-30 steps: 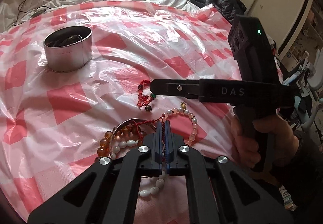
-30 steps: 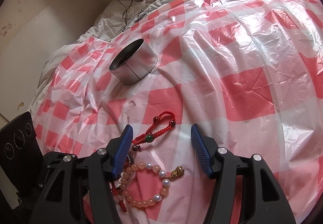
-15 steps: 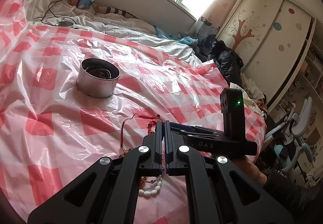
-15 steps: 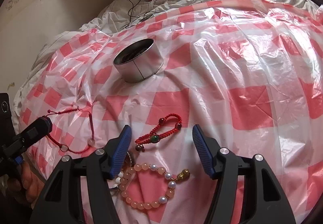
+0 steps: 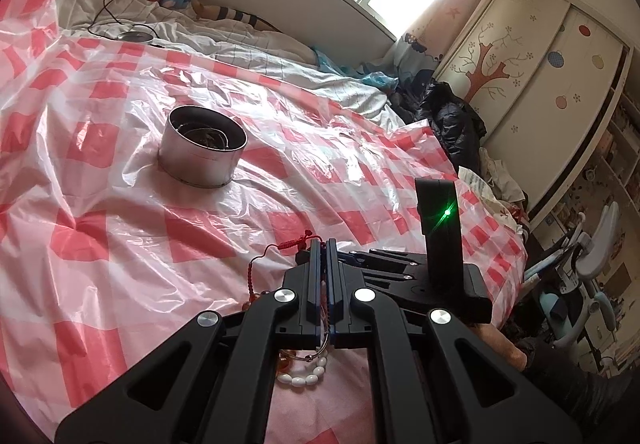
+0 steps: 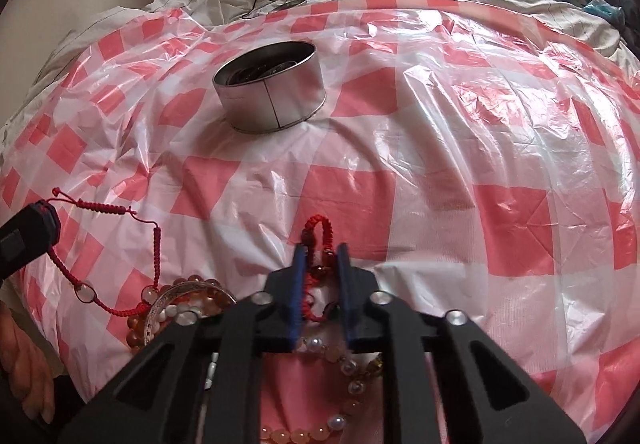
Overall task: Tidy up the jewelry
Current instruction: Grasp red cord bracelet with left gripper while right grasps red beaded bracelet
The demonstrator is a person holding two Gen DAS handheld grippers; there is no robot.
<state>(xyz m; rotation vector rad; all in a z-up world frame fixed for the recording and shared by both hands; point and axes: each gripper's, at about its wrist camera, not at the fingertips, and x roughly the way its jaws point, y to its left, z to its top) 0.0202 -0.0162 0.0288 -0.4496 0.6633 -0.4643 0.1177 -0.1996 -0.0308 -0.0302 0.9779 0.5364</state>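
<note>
Covering the bed: red-and-white checked plastic sheet (image 6: 460, 171), crinkled. Steel tin (image 6: 272, 99), upright, well beyond the bracelets. Left gripper (image 5: 325, 244) clamped on red cord bracelet (image 6: 104, 208), lifted. Right gripper (image 6: 320, 250) nearly closed around second red braided bracelet (image 6: 320, 228).

The left tongs (image 5: 325, 244) are matte black plastic with angular, triangular-cutout linkage arms, round silver screws at the joints, and thin blue pads lining the fingers. The right tongs (image 6: 320, 250) match: black frame, silver screws, blue finger pads (image 6: 298, 264). Its upright black housing (image 5: 439, 228) carries a small glowing green light.
</note>
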